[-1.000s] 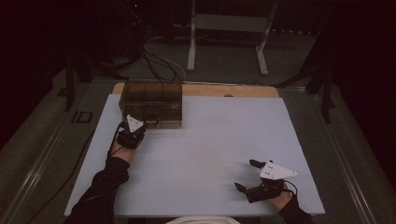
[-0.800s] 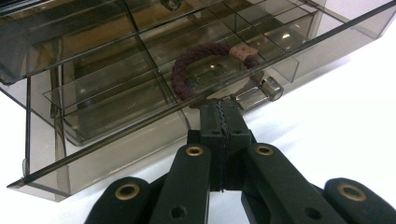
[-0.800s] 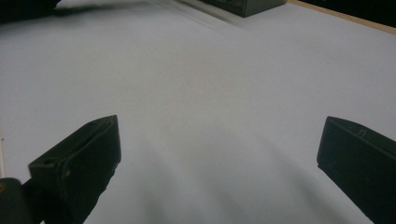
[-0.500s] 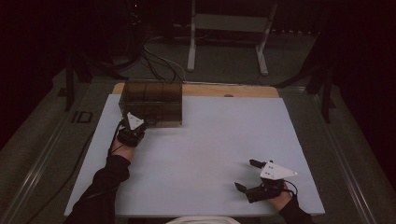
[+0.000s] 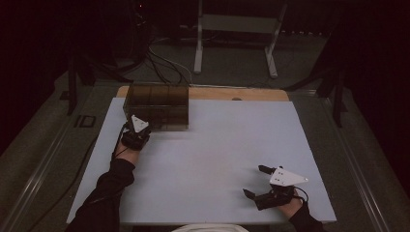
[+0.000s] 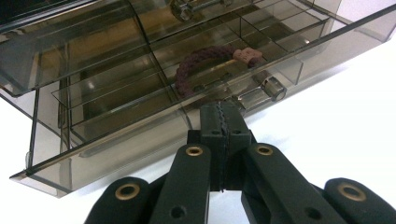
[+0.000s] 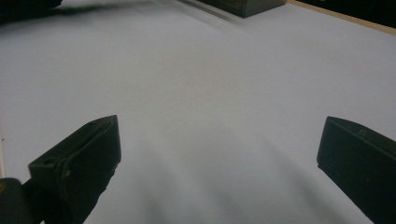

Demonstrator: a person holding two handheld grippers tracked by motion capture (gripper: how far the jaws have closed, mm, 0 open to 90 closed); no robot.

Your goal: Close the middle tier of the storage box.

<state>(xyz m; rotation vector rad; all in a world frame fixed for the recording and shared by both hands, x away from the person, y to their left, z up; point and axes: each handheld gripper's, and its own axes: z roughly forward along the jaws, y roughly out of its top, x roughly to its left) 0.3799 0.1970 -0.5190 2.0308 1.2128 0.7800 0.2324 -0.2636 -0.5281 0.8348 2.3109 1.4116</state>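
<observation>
From above, a white worktop [image 5: 212,159] carries a smoky see-through drawer box [image 5: 157,106] at its far left. The left tool [image 5: 137,129] sits right at the box's front, held by a hand in a dark sleeve. The right tool [image 5: 256,181] rests well apart, near the front right edge, its jaws spread wide.

Along the left tool [image 6: 223,122], the jaws are pressed together, tips just in front of a small clear drawer knob [image 6: 273,87]. Inside the drawer lies a dark red braided bracelet [image 6: 208,69].

Along the right tool [image 7: 219,140], the jaws stand wide apart over bare worktop, nothing between them.
</observation>
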